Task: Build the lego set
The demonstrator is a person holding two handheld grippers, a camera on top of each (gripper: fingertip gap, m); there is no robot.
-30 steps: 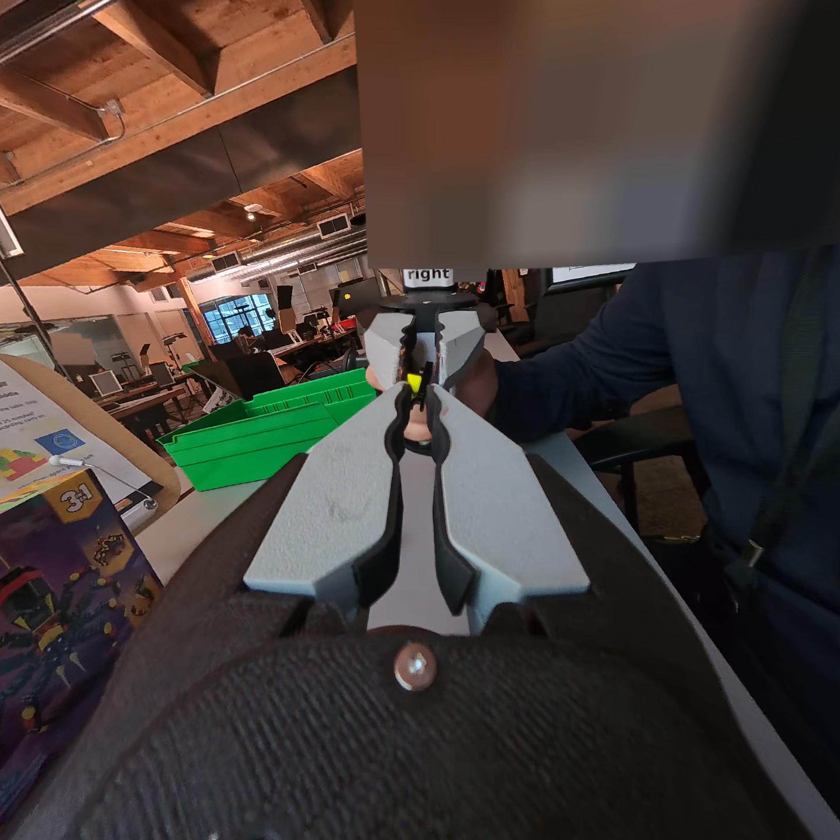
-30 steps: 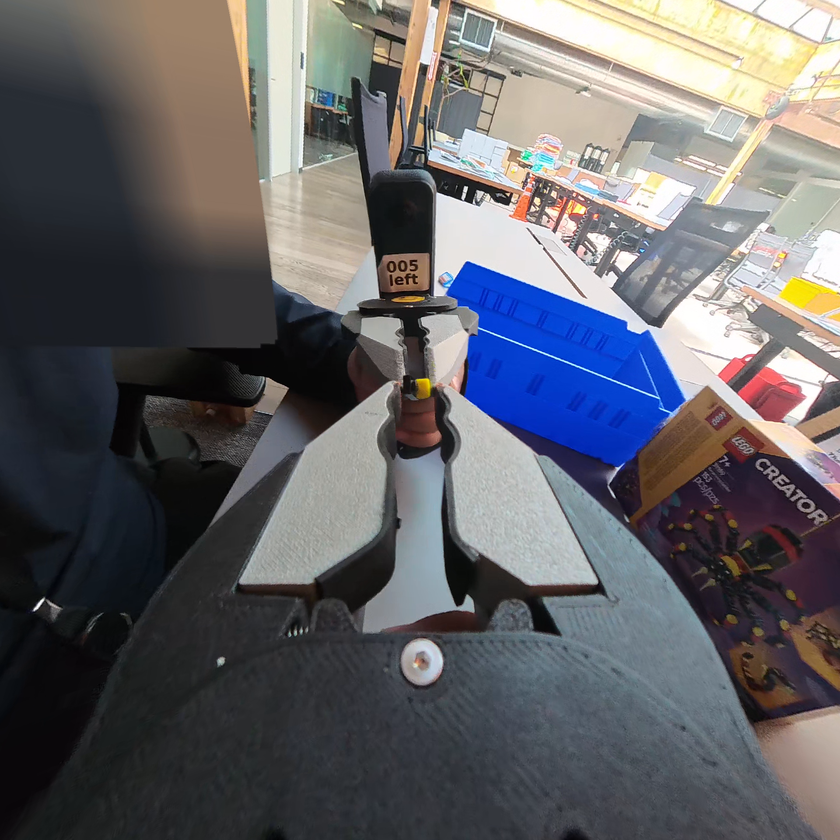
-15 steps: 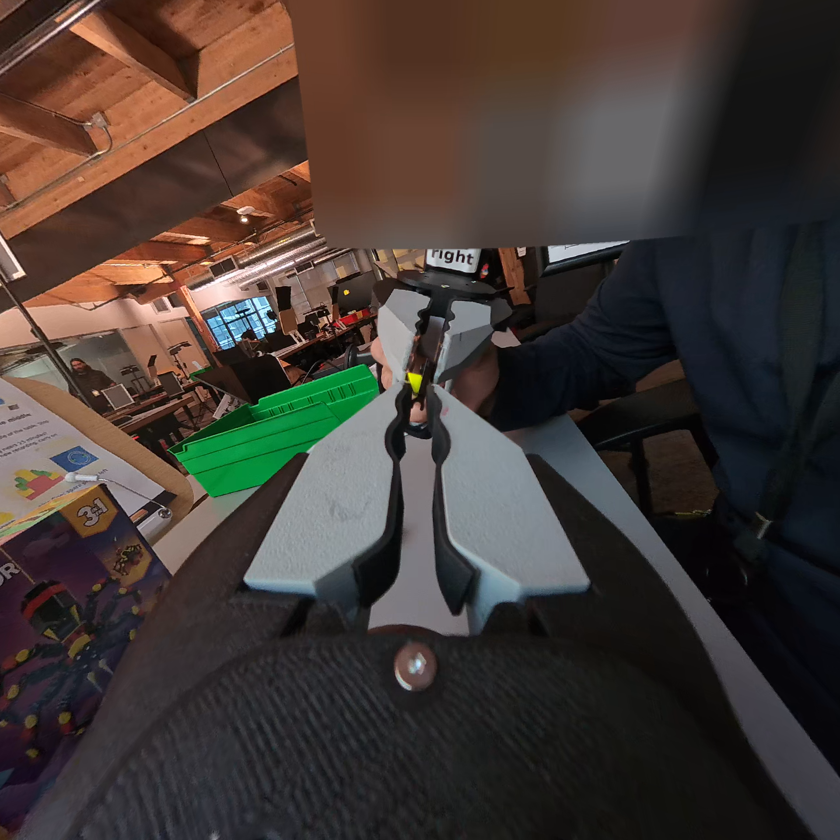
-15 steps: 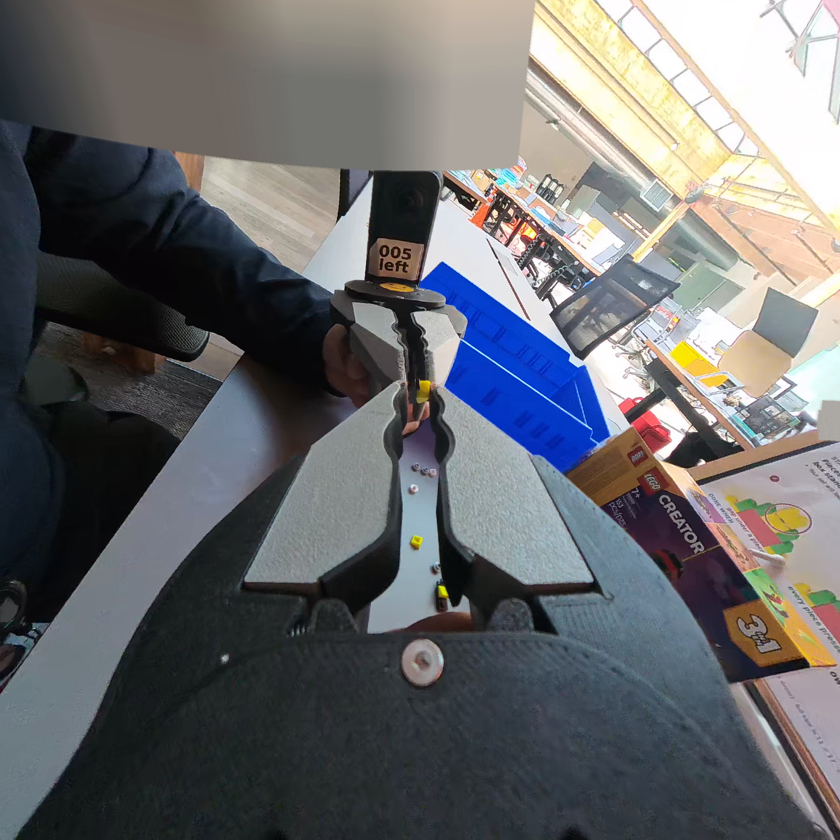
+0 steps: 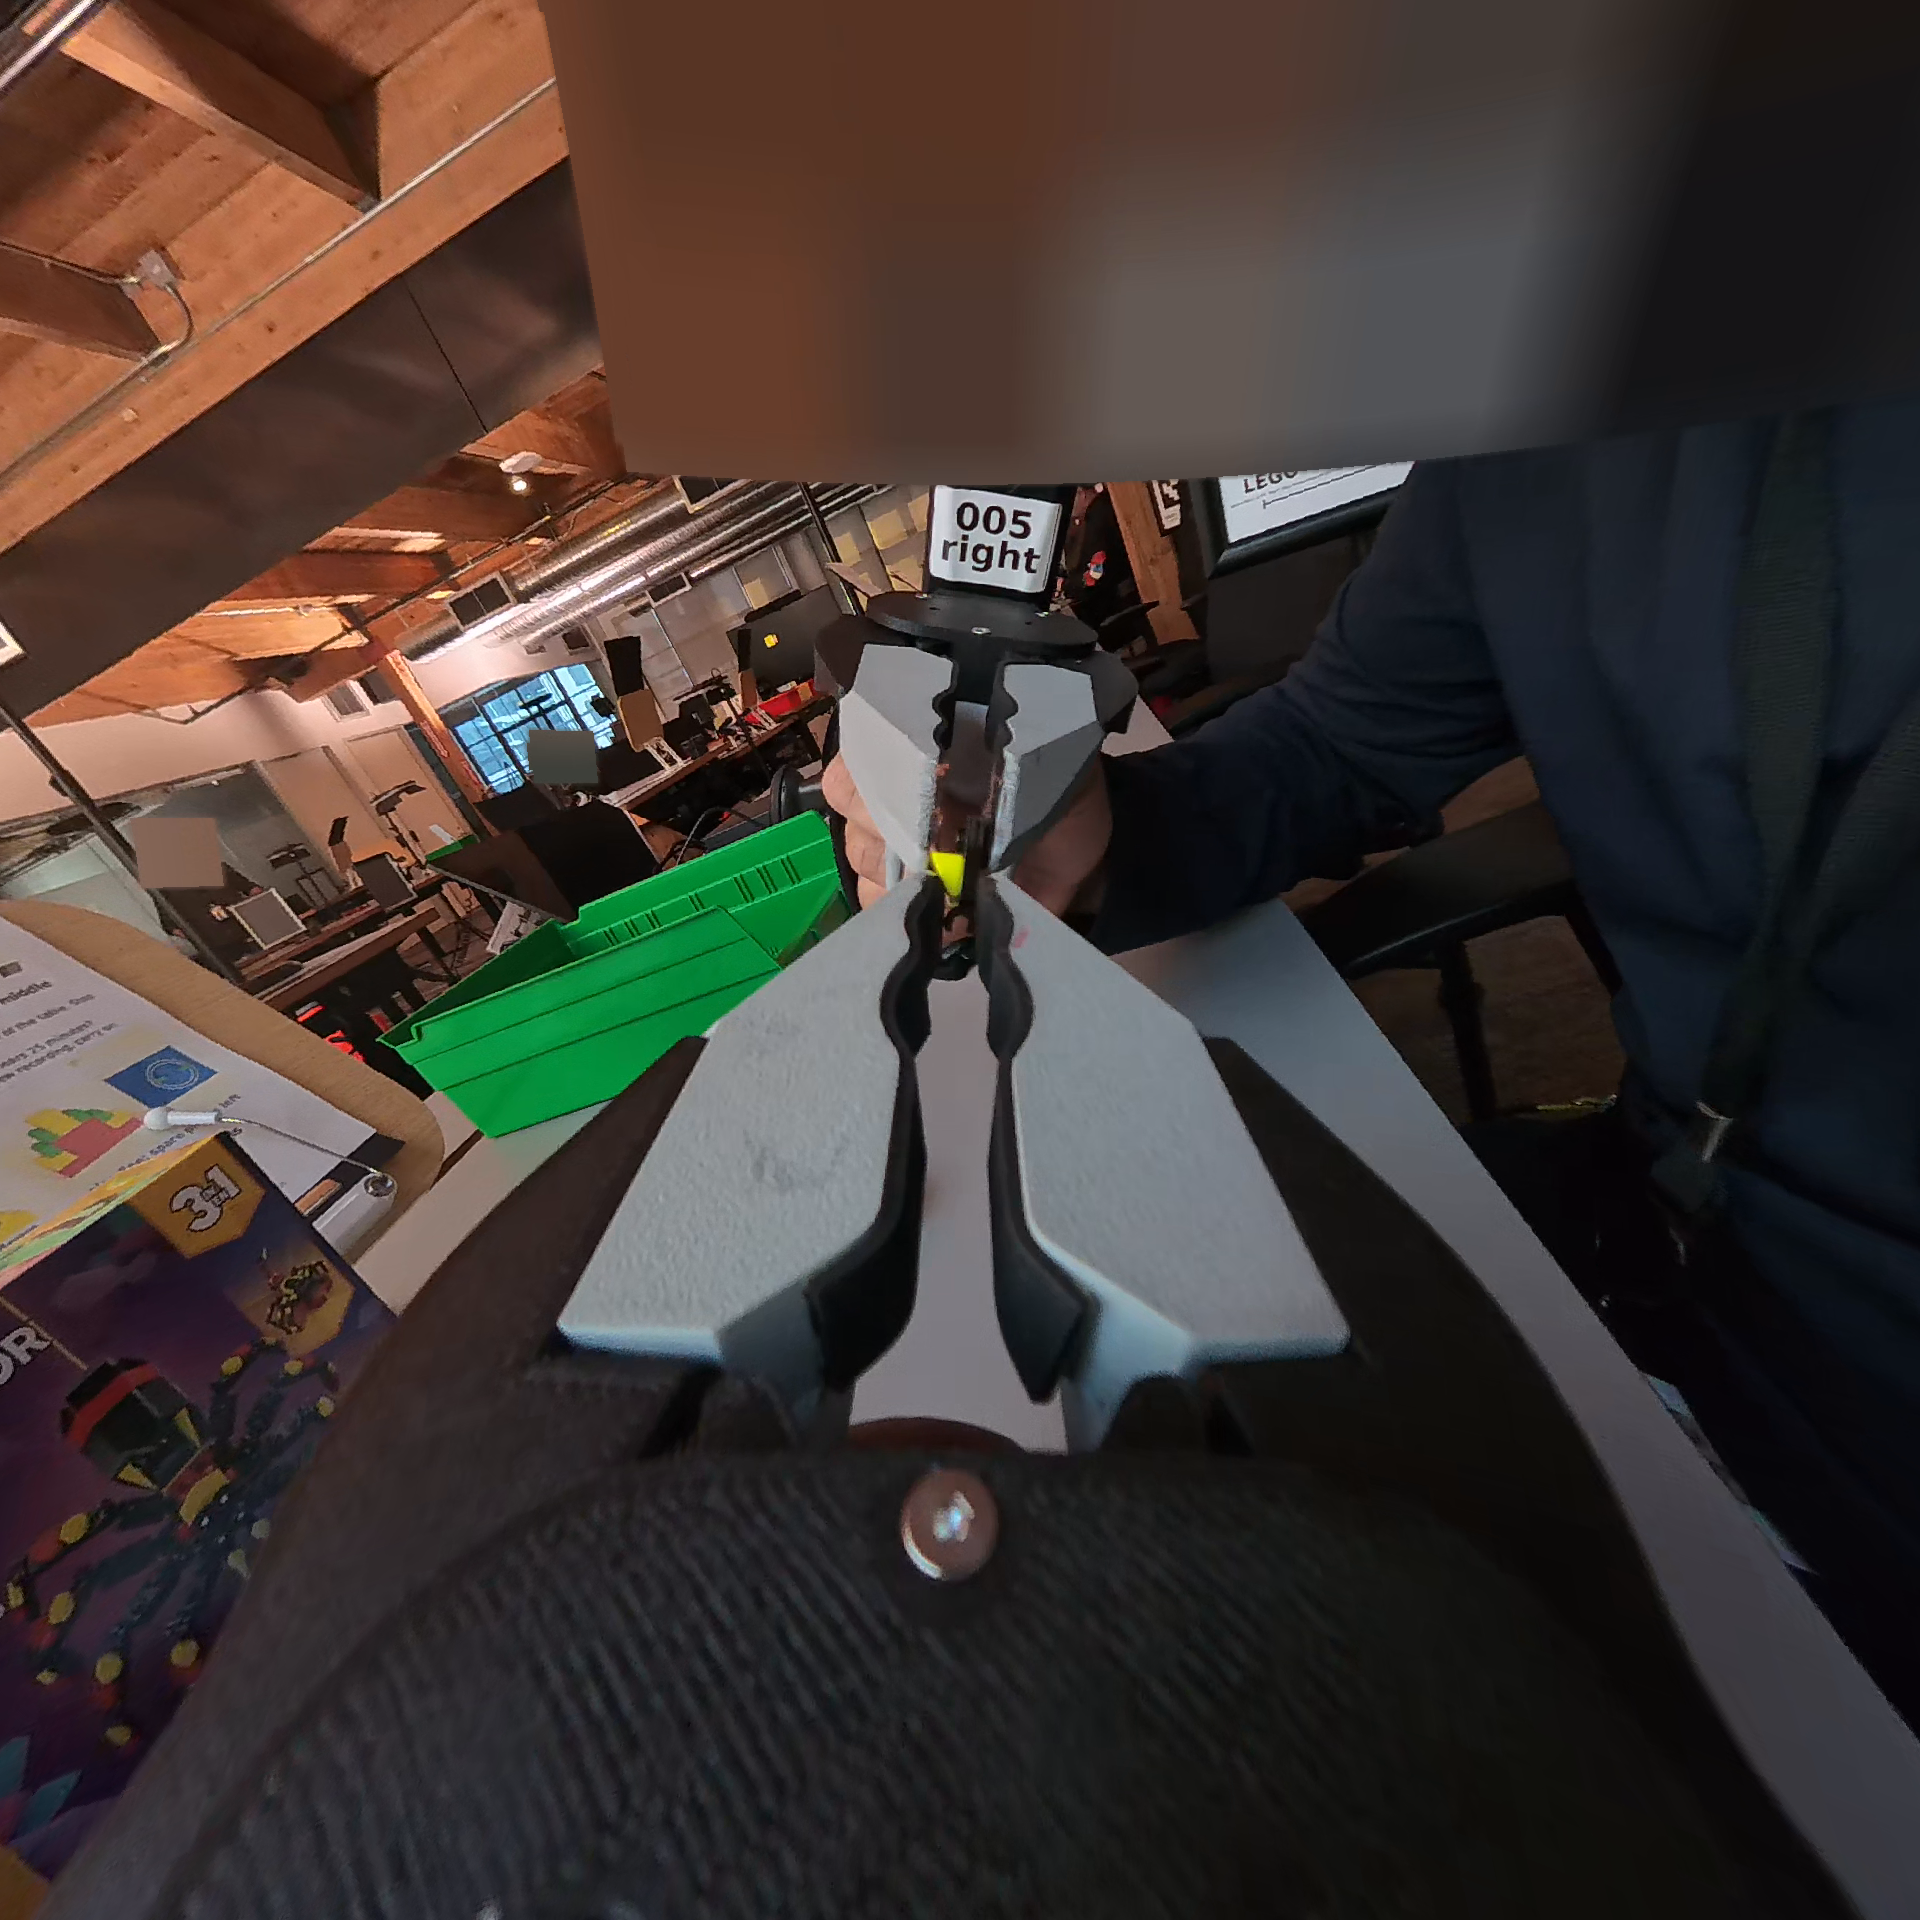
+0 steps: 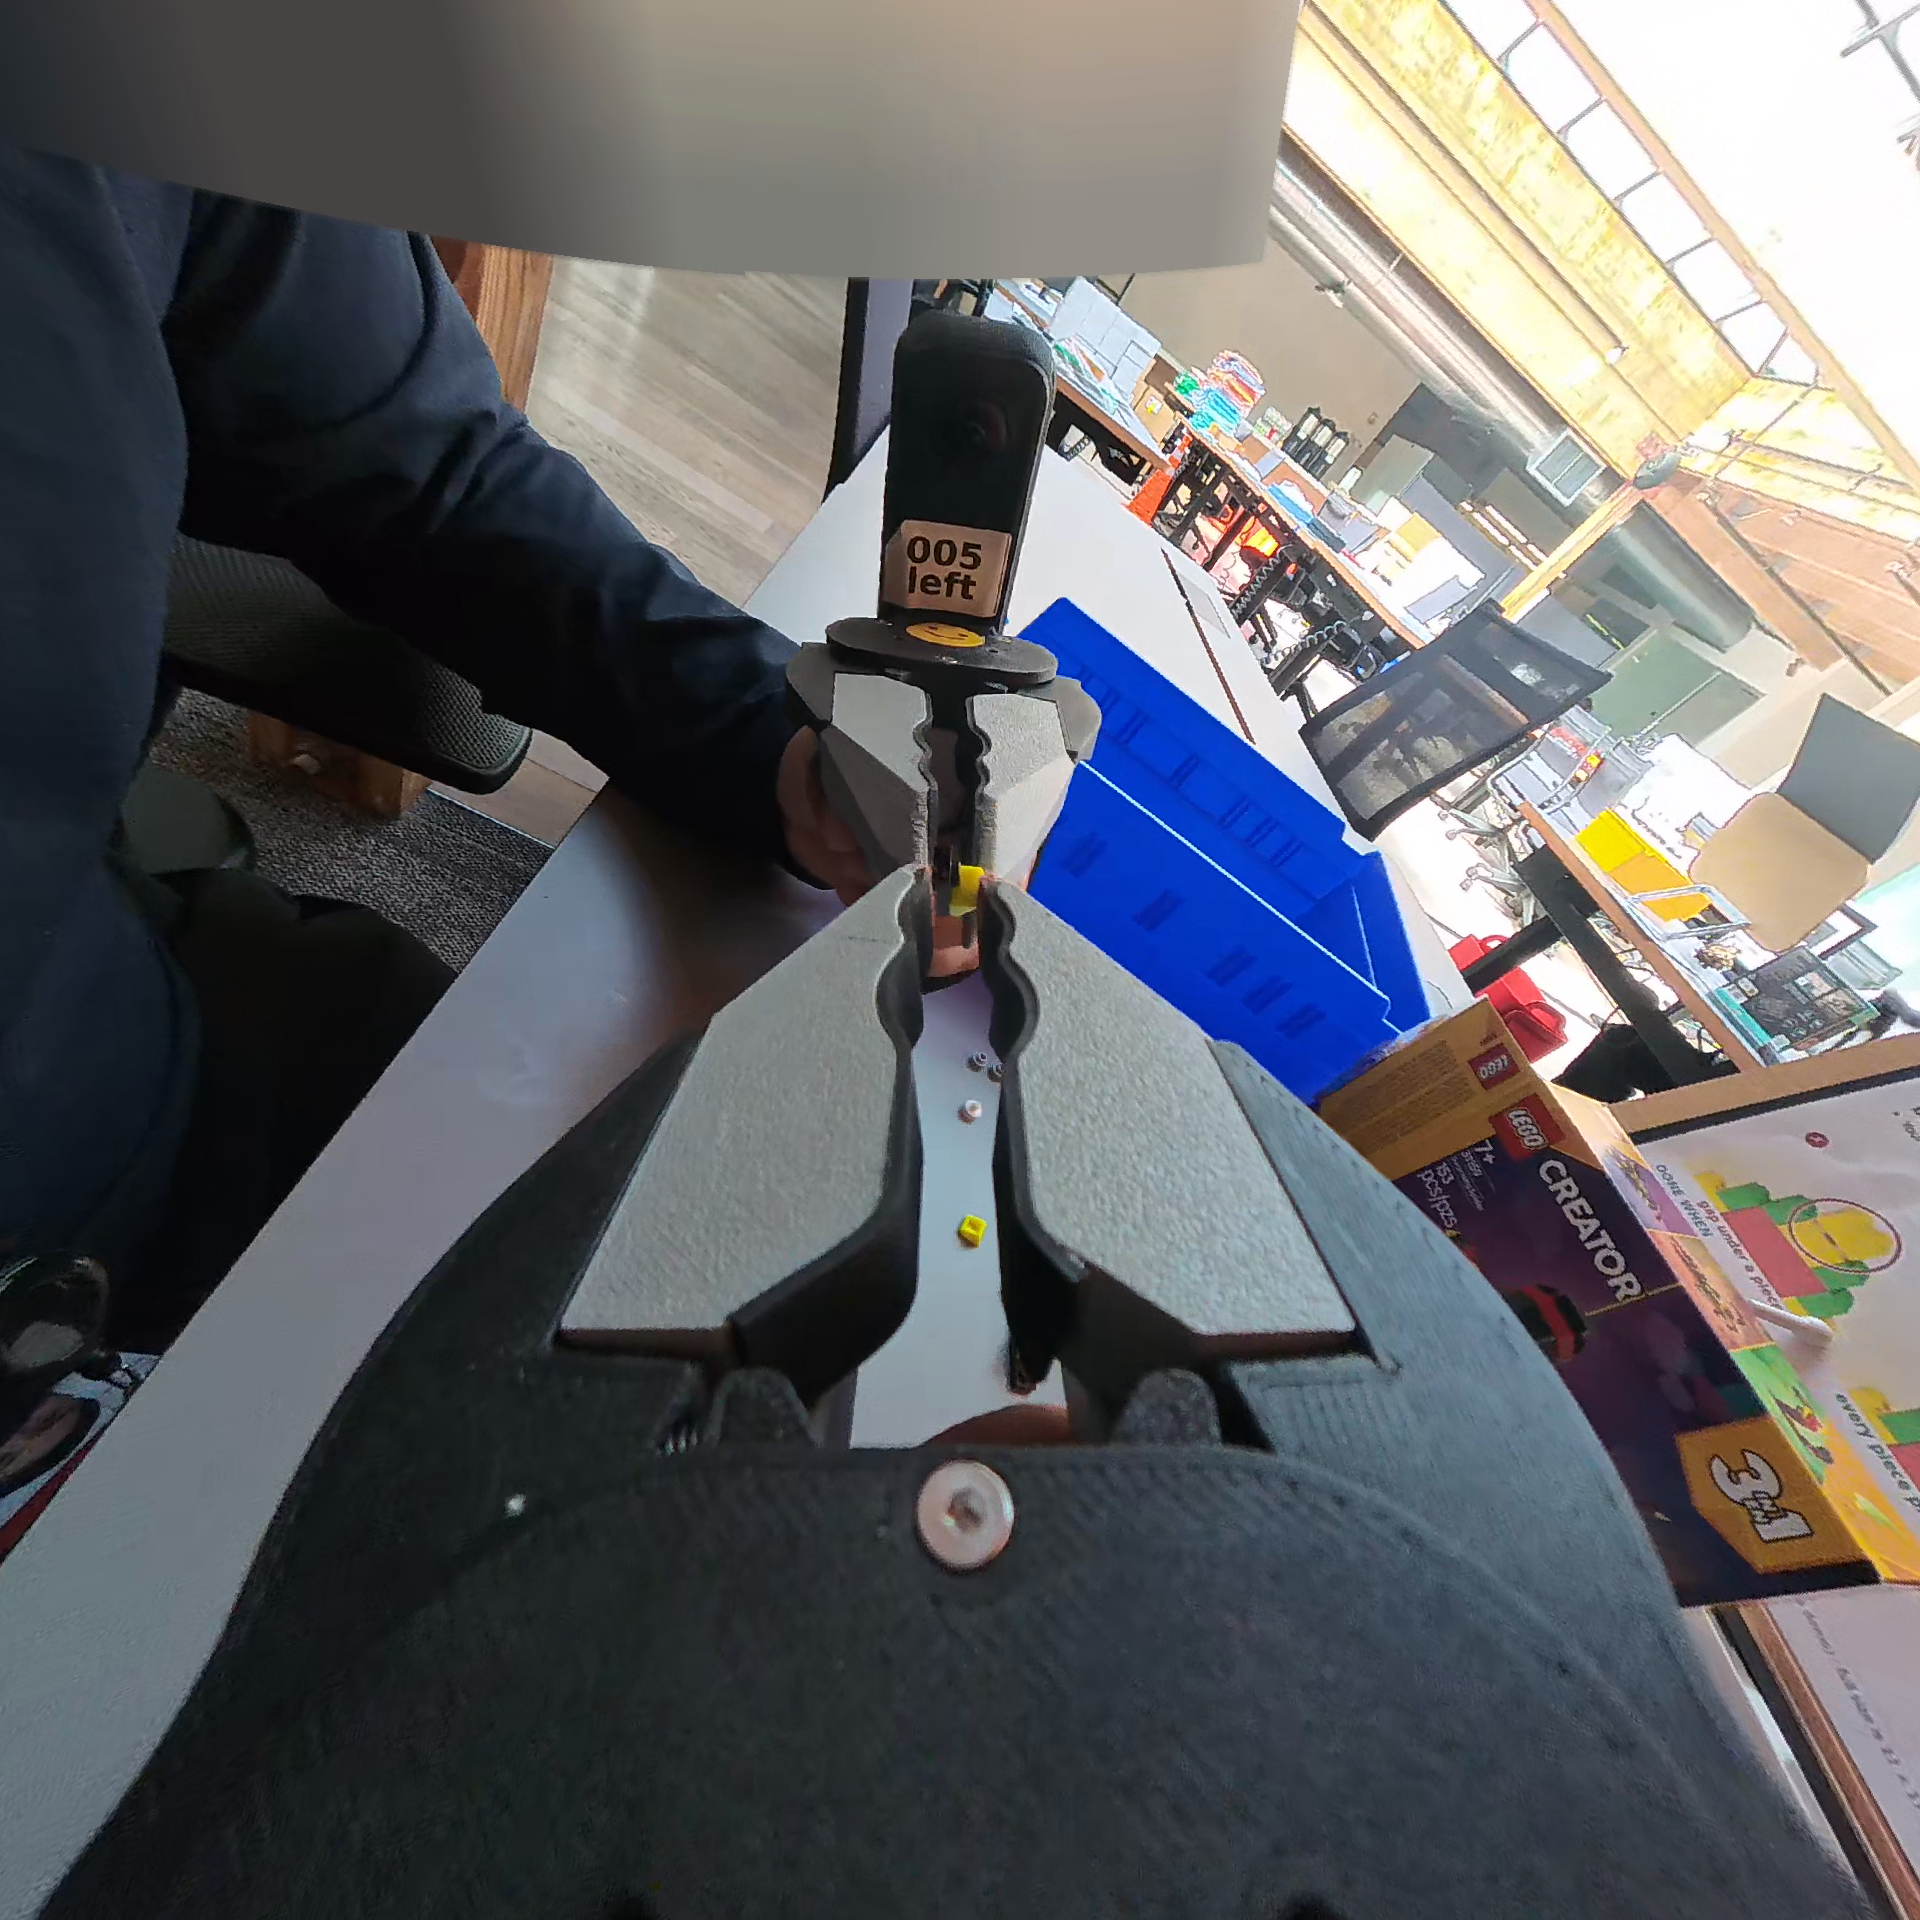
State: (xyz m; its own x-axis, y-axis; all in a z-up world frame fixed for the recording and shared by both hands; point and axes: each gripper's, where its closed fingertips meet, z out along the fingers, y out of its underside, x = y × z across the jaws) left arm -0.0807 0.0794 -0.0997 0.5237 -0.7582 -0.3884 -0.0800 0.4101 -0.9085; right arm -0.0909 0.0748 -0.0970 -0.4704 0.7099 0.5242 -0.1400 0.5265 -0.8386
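Note:
My two grippers meet tip to tip above the white table (image 6: 520,1091). In the right wrist view my right gripper (image 6: 951,906) is shut on a small yellow lego piece (image 6: 966,891) at its tips. Facing it, my left gripper (image 6: 940,847) pinches a small black piece (image 6: 943,864) that touches the yellow one. In the left wrist view my left gripper (image 5: 948,912) is shut, with the yellow piece (image 5: 945,868) just beyond its tips in the right gripper (image 5: 966,842). How the two pieces join is hidden by the fingers.
Loose bits lie on the table below: a yellow stud (image 6: 971,1229) and small grey studs (image 6: 982,1062). A blue bin (image 6: 1195,852), a green bin (image 5: 623,997), the purple lego box (image 6: 1610,1299) and an instruction sheet (image 6: 1818,1195) stand around. A person in a dark sleeve (image 6: 468,540) holds the grippers. The tips of both grippers are at nearly the same place.
Both grippers stayed shut and tip to tip on the pieces. The pair has tilted and shifted, so the right wrist view now looks down on the table and its loose studs.

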